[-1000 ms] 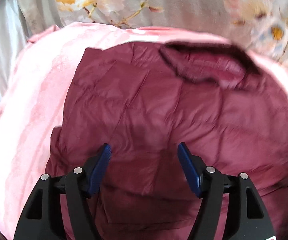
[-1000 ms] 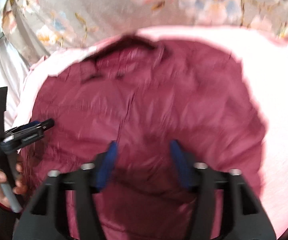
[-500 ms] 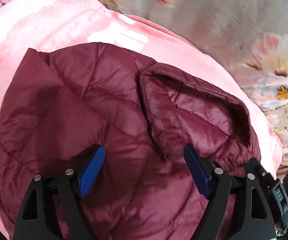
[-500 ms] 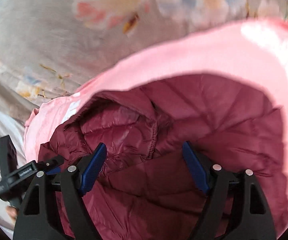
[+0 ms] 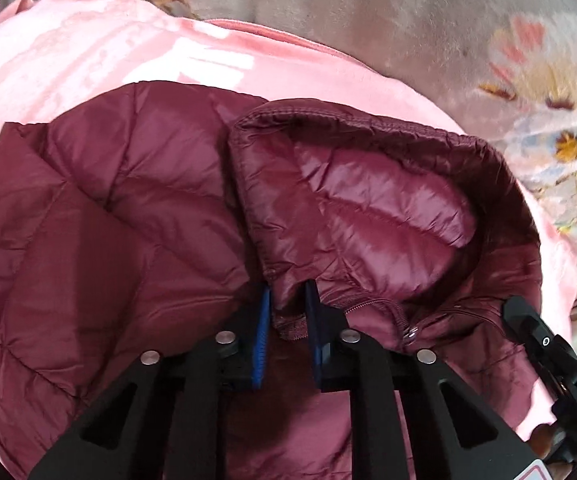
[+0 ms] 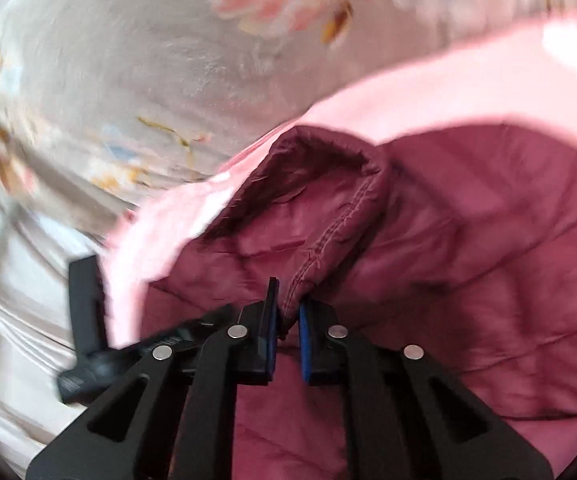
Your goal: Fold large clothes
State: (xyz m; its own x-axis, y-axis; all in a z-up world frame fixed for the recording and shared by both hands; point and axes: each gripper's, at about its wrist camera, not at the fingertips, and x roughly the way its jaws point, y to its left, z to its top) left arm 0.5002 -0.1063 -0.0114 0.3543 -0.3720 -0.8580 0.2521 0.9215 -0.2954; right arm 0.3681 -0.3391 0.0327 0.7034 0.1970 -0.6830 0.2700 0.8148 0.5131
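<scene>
While closing, left gripper (image 5: 287, 308) pinches jacket hood (image 5: 368, 208) edge, right gripper (image 6: 288, 312) likewise

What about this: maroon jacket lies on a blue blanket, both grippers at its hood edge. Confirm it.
Wrong on the colour: the blanket is pink, not blue, as the left wrist view shows. The maroon jacket lies on it, with the left gripper and right gripper closing on its hood edge.

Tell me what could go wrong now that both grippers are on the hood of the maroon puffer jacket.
1. The left gripper, jaws closing, pinches only the hood hem; the shiny fabric may slip out.
2. The right gripper, also closing, bites a thin seam edge, so the hold looks shallow.
3. The maroon puffer jacket lies on a loose pink blanket; lifting could drag it.
</scene>
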